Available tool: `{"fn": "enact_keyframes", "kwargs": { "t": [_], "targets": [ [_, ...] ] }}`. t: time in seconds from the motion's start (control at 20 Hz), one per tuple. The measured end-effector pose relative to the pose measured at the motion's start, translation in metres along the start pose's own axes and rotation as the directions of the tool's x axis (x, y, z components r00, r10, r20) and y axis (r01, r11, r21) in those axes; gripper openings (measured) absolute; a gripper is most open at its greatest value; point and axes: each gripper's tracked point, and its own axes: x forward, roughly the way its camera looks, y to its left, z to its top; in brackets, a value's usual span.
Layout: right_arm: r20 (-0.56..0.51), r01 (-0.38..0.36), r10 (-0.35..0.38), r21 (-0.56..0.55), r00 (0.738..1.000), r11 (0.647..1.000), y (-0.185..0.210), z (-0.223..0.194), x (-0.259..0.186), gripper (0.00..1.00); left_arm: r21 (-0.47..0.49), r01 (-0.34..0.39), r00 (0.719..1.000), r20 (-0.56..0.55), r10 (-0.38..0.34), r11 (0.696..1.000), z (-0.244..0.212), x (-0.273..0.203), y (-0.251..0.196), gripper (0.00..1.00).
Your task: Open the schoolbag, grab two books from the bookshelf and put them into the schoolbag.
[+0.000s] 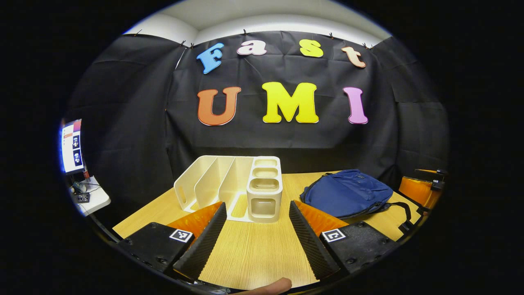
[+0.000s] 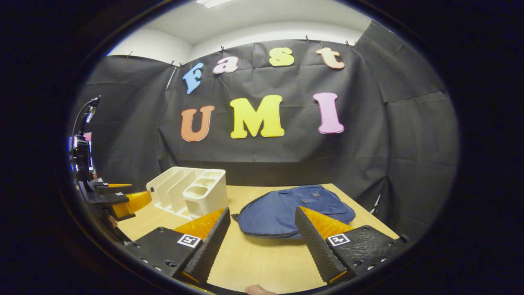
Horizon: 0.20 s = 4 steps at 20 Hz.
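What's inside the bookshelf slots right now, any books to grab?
The cream bookshelf shows bare dividers and hollow cubbies; no books are visible in the slots facing the camera. The schoolbag lies closed beside it, so its inside is hidden.

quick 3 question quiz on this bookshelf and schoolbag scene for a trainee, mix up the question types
1. True or false: the schoolbag lies flat on the table.
2. Multiple choice: the left gripper is (a) open with nothing between its fingers, (b) shut on a book, (c) shut on a bag strap.
3. Short answer: in the right gripper view, on which side of the schoolbag does the bookshelf stand?

Key
1. True; it lies flat and looks closed.
2. a. The right gripper is open too.
3. To its left; the slots that show hold no books.
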Motion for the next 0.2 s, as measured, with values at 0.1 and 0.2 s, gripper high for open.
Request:
{"fn": "enact_keyframes", "kwargs": {
  "t": [0.1, 0.2],
  "targets": [
    [-0.005, -0.005, 0.005, -0.008, 1.000, 1.000, 0.0029, -0.0032, 0.0006, 0.96, 0.003, -0.004, 1.000, 0.002, 0.004, 1.000, 0.0004, -0.0006, -0.0007, 0.98],
    [-0.010, -0.011, 0.010, -0.014, 1.000, 1.000, 0.0048, -0.0040, 0.0004, 0.96, 0.002, -0.002, 1.000, 0.003, 0.002, 1.000, -0.0009, -0.0007, -0.0008, 0.98]
  ]
}}
